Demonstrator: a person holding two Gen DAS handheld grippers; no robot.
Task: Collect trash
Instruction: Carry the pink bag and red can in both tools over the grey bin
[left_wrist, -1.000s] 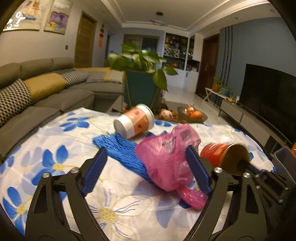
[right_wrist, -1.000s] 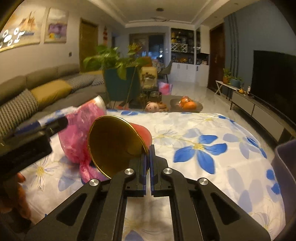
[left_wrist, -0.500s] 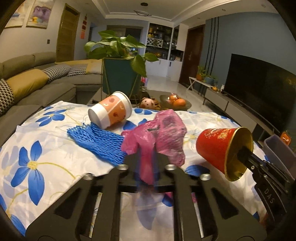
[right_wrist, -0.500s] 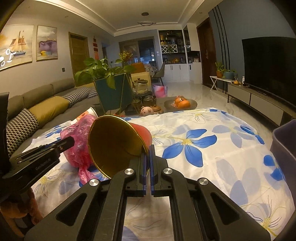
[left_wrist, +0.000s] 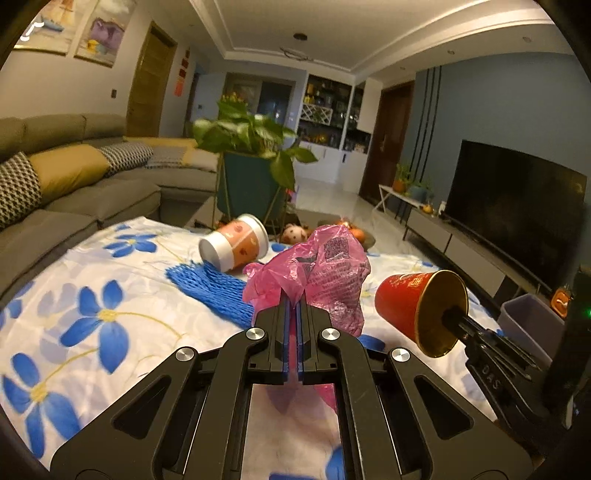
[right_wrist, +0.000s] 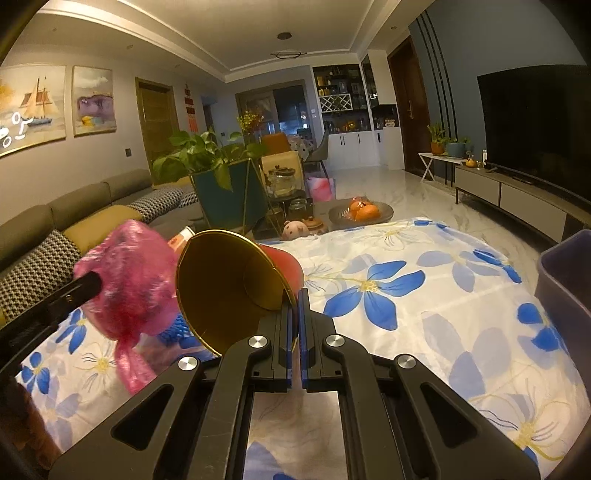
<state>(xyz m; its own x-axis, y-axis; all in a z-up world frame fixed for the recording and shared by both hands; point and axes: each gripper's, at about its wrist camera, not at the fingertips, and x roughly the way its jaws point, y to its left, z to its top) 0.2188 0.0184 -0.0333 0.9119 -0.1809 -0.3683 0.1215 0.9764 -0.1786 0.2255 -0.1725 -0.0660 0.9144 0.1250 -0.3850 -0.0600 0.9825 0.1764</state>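
Observation:
My left gripper is shut on a crumpled pink plastic bag and holds it above the floral cloth. The bag also shows at the left of the right wrist view. My right gripper is shut on the rim of a red paper cup with a gold inside, held off the table; the cup also shows in the left wrist view. A blue foam net and an orange-and-white paper cup on its side lie on the cloth beyond the bag.
A grey bin stands at the table's right edge, also in the left wrist view. A floral tablecloth covers the table. A potted plant, a fruit plate, a sofa and a TV lie beyond.
My left gripper closed on the pink bag and lifted it off the blue net. My right gripper rose a little with the red cup.

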